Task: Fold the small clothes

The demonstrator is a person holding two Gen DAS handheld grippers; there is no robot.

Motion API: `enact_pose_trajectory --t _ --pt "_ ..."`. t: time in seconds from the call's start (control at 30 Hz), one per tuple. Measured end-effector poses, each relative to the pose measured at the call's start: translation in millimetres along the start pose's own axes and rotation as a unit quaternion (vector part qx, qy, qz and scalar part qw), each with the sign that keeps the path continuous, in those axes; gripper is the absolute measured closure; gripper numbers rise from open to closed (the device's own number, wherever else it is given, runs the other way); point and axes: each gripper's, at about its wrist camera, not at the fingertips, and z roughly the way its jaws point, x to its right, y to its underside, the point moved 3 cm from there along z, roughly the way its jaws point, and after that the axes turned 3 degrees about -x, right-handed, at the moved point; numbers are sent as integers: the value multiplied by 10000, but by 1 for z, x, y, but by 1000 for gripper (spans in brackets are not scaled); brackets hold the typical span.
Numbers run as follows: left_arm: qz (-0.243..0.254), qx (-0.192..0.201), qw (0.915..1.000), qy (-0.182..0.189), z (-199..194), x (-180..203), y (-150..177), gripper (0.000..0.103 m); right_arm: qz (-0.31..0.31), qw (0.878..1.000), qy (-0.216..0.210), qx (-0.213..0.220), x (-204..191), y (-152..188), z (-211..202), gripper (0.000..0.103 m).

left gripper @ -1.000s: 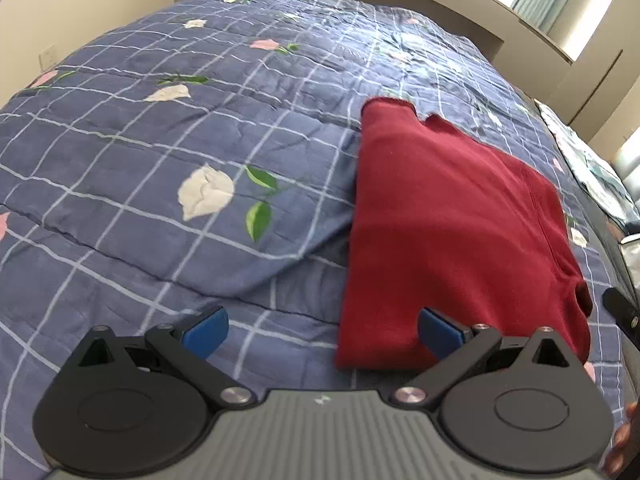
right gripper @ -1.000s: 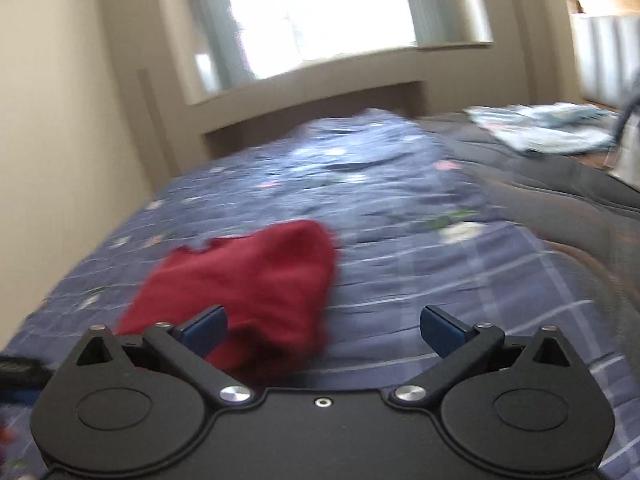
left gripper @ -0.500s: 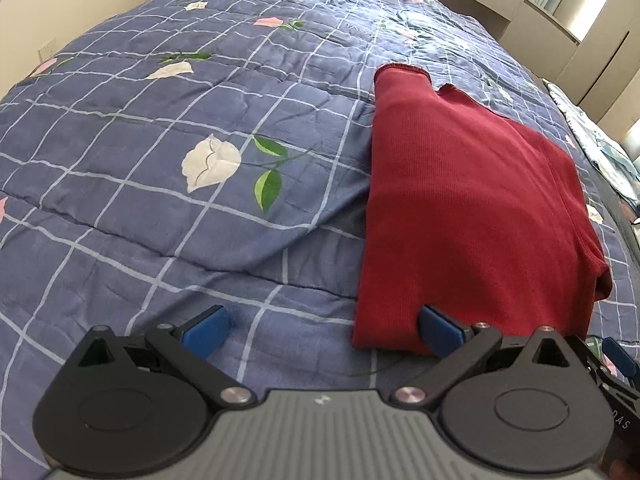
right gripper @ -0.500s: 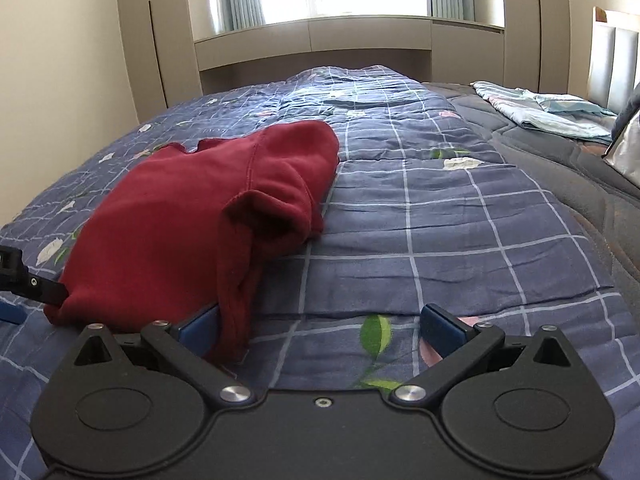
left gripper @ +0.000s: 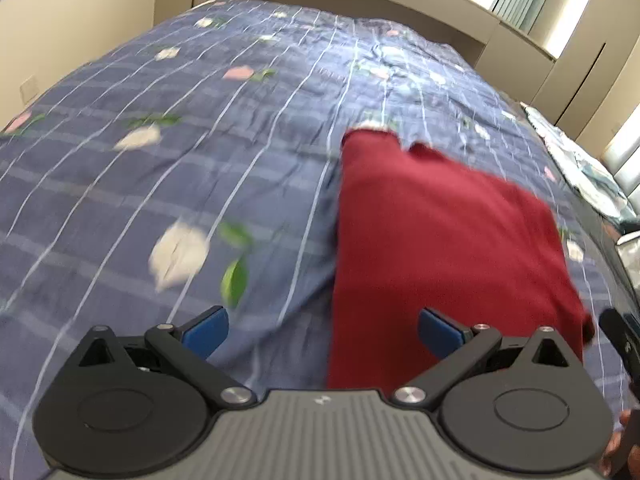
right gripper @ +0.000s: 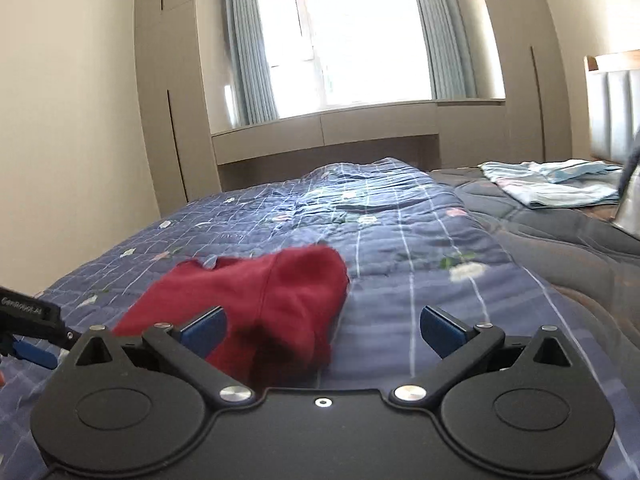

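a folded red garment (left gripper: 440, 248) lies on a bed covered by a blue checked quilt (left gripper: 200, 168) printed with flowers, in a beige room with built-in cupboards (right gripper: 168, 92), a bright window (right gripper: 360, 36) and pale blue curtains (right gripper: 248, 44). a light blue folded cloth (right gripper: 552, 184) sits farther off on a grey bedspread (right gripper: 568, 236). the left tongs (left gripper: 323, 327) and right tongs (right gripper: 323, 327) both gape wide above the bed, gripping nothing.

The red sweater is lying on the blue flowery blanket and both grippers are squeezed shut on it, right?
Not quite. The red sweater does lie on the blue flowery blanket, but both wrist views show the left gripper and the right gripper open, holding nothing.
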Motion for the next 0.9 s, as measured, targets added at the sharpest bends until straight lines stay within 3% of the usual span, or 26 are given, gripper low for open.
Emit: enact_pose_trajectory --t 0.23,0.43,0.7,0.8,0.9 --pt "262 200 9994 -127 37 24 -48 0 -64 9990 -214 -375 10 -34 89 1" --pt "438 166 9989 -74 68 29 -59 0 -437 9935 408 -969 24 -13 127 1" --pt "271 165 9992 257 78 15 -50 0 53 9934 198 -1131 42 -5 135 1" --pt "104 142 9995 260 65 10 -49 0 360 9957 -219 -830 44 -11 115 2" --pt "24 330 9975 621 44 3 -41 0 721 9914 -869 -664 41 -12 85 1"
